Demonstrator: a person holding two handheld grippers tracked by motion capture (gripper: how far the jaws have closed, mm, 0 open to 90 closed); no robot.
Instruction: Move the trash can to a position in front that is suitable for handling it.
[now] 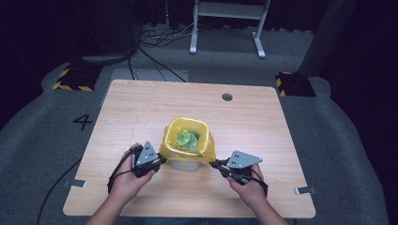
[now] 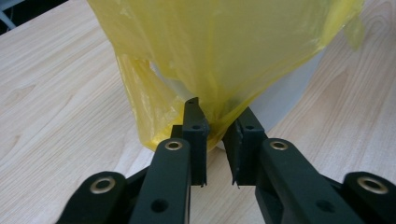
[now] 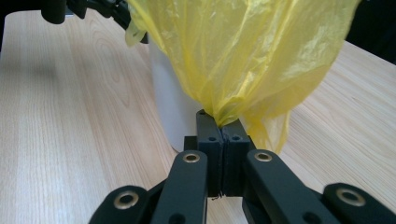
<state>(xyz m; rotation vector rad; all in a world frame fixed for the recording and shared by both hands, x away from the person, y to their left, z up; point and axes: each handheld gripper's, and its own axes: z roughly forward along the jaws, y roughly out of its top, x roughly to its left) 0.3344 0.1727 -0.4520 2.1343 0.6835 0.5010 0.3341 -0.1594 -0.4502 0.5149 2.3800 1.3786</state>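
- You are working at a wooden table (image 1: 141, 108), with a white bin (image 1: 186, 164) sitting just below the middle of the high view, lined with a yellow bag (image 1: 187, 140).
- The bag is draping over the bin's rim, and something green (image 1: 187, 138) is lying inside it, at the centre of the frame.
- Your left gripper (image 1: 159, 162) is coming in from the lower left of the high view, its tip touching the bag's left edge.
- In the left gripper view, your left gripper (image 2: 218, 135) is standing with its jaws slightly apart at the lower centre, a fold of the bag (image 2: 219, 51) hanging down into the narrow gap between them; the bin (image 2: 289, 88) is showing pale behind the plastic at the right.
- You cannot tell from these frames whether those jaws are actually gripping the film.
- Your right gripper (image 1: 215, 164) is reaching in from the lower right of the high view, its tip meeting the bag's right edge.
- In the right gripper view, your right gripper (image 3: 222, 128) is pressing its jaws together at the lower centre, pinching a gathered point of the bag (image 3: 243, 51), which is spreading upward across the top of the frame.
- The bin (image 3: 170, 107) is standing white behind the bag, left of centre there, and your other gripper is appearing dark in the upper left corner.
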